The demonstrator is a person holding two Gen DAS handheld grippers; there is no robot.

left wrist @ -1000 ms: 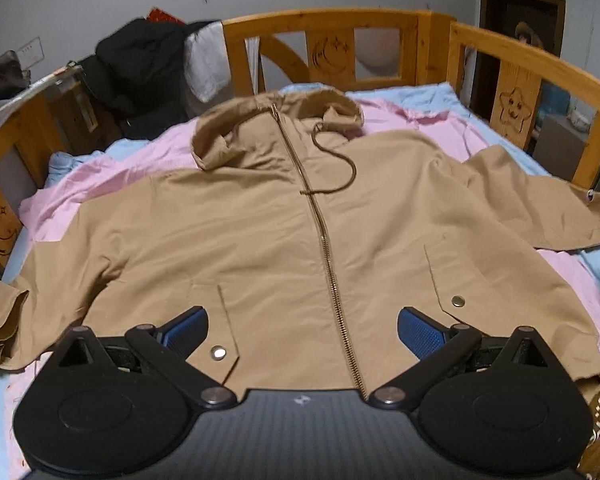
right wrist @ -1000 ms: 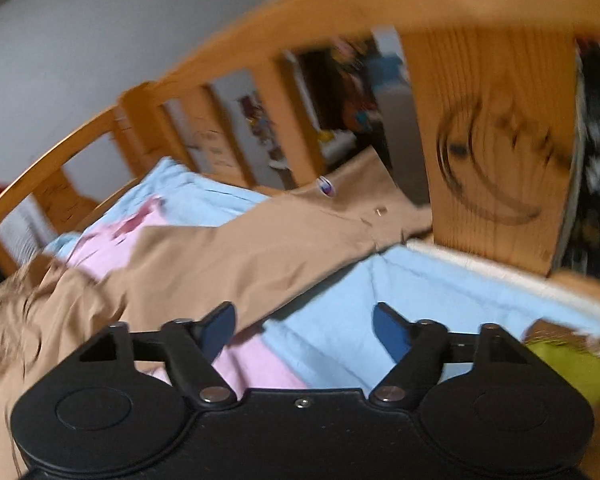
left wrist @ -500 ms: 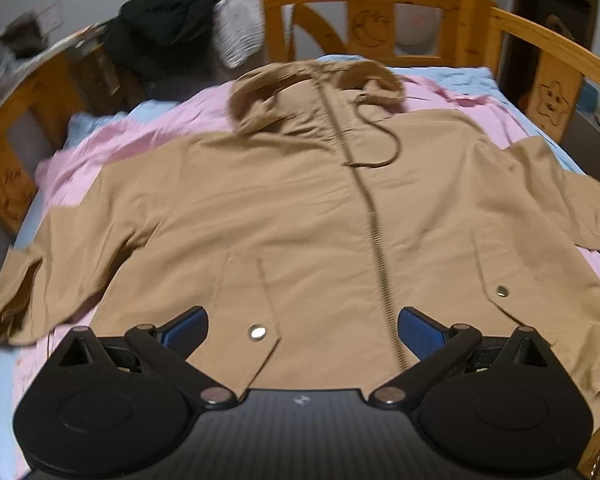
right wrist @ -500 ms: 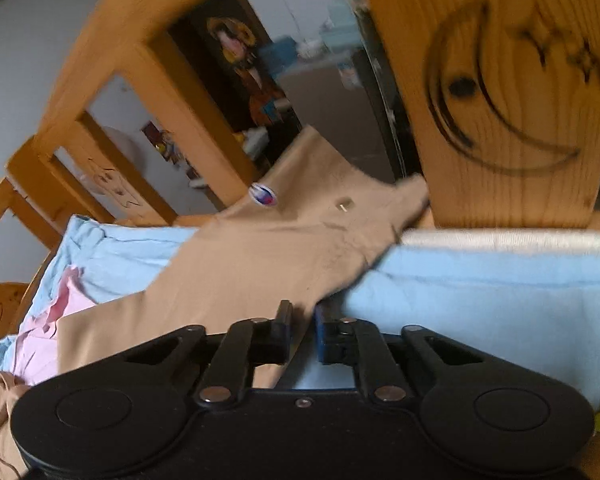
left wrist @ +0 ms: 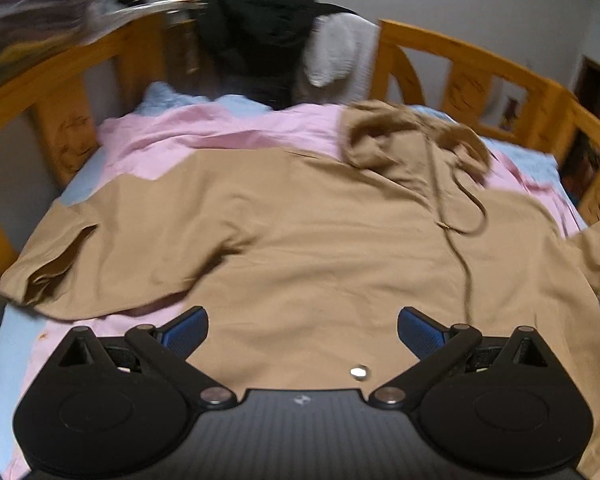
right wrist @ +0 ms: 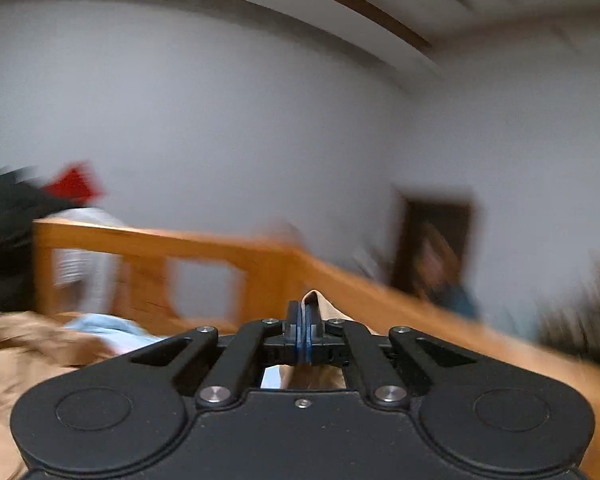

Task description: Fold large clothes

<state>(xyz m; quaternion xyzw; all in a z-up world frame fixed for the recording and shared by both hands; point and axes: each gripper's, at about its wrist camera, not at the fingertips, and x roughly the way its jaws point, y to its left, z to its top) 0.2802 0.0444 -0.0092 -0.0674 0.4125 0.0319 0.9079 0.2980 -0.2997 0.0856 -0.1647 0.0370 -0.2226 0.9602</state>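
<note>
**Right gripper lifted with sleeve; left gripper shifted toward the jacket's left sleeve**

Since the earlier frame, the right gripper (right wrist: 304, 334) has risen from the bed corner and now faces the wall, and the left wrist view has panned leftward. The right gripper's jaws are pressed together on a fold of tan fabric, the sleeve end (right wrist: 315, 303), which protrudes above the blue pads. The left gripper (left wrist: 302, 330) is spread wide and holds nothing; it hangs over the lower hem of the tan jacket (left wrist: 320, 232). The jacket lies flat, zipper up, on the pink sheet (left wrist: 204, 136) at frame centre. Its hood (left wrist: 404, 140) points to the upper right. The wooden bed rail (left wrist: 472, 60) borders the top.
</note>
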